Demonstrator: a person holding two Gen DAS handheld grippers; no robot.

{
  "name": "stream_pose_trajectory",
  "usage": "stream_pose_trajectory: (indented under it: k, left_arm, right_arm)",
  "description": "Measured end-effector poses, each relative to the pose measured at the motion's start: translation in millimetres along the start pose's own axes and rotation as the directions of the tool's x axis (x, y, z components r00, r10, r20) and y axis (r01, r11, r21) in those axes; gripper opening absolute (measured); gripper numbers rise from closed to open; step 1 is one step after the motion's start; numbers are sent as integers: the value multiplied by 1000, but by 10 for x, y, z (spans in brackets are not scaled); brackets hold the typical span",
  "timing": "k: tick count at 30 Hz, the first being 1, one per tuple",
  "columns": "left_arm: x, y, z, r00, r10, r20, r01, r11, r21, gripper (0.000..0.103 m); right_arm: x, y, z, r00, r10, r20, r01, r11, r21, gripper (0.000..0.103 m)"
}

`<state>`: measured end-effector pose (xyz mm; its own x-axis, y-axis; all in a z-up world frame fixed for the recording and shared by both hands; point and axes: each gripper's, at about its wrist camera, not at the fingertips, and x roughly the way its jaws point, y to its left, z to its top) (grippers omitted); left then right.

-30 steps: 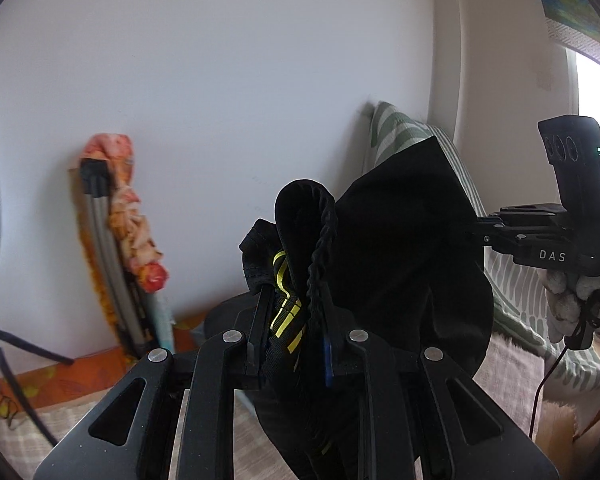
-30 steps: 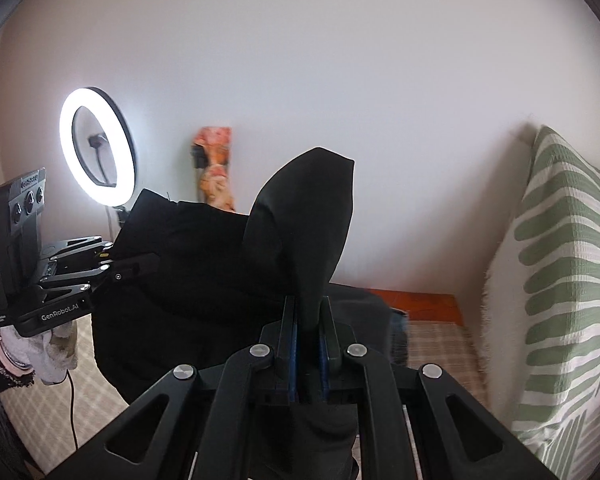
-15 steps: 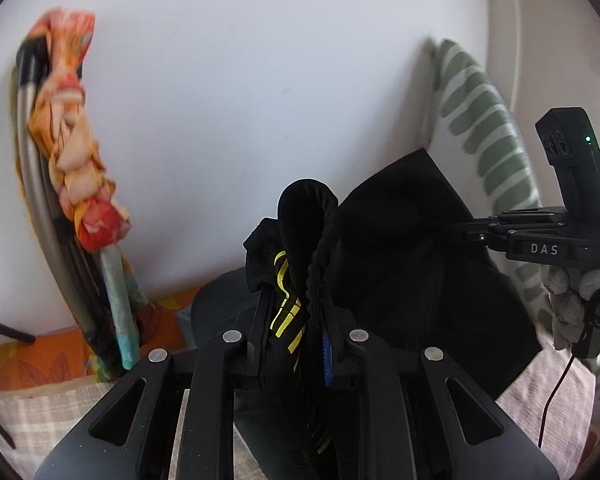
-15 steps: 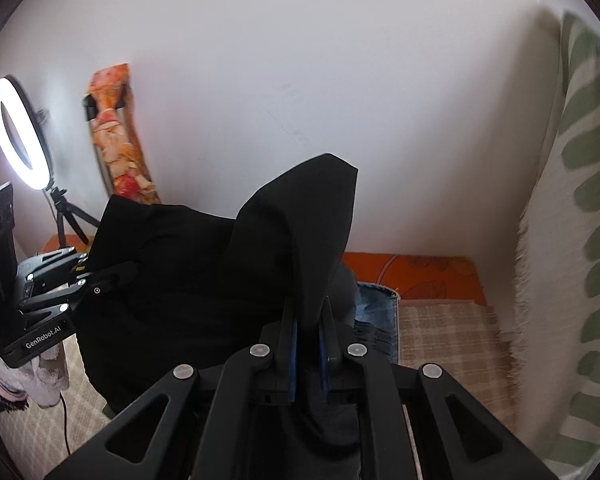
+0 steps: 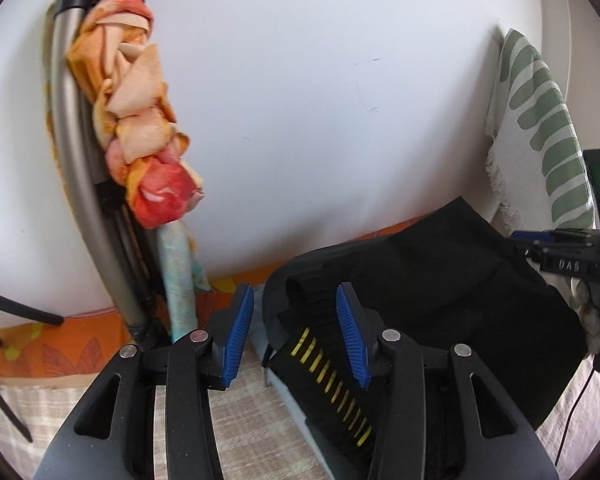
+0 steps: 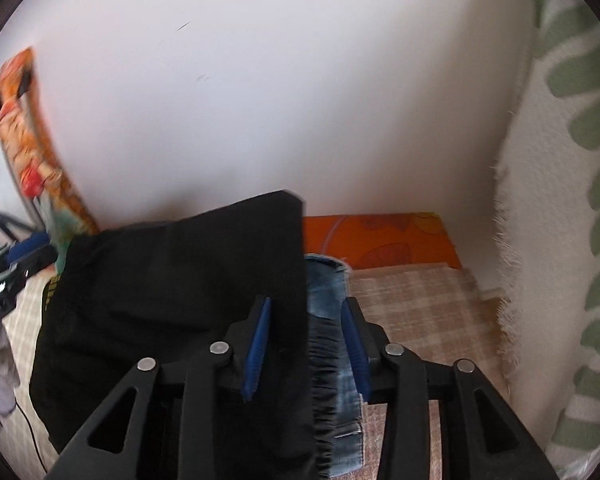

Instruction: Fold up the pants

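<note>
Left gripper (image 5: 296,328) has just spread open over the pants (image 5: 440,280), whose yellow-striped band shows only in its view. Right gripper (image 6: 306,340), likewise just opened, straddles the pants' edge atop jeans (image 6: 332,320) near the bed's (image 6: 412,300) wall edge.

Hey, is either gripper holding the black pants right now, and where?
Neither. Both grippers, left and right, have just been opening; the black pants lie loose between the fingers, unpinched.

Both cameras sit on the grippers, very near, looking forward and down toward the white wall (image 5: 320,120) at 12 o'clock. Both views share the black pants (image 5: 440,280), at 9 o'clock in the right one.
</note>
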<state>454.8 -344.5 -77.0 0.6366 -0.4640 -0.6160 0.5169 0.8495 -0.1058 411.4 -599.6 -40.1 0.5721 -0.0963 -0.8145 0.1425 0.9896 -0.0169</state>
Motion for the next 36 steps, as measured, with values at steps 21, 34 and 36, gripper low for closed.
stream_pose_trajectory:
  k: [21,34,36]
  left_arm:
    - [-1517,60,-71,994,-101,44,101,995,18,67]
    - [-2479,267,-611,991,-114,68,113,994,11,78]
    - [-2581,301,-712,991,-115,67,115,993,6,78]
  right_arm:
    - [-1608,617,-282,992,-33,119,30,999,27,79]
    - [-2245,1312,-1007,983,-51,178,48,999,23,98]
    - [-2346,1417,-1122,977,-73,200,68,997,31,101]
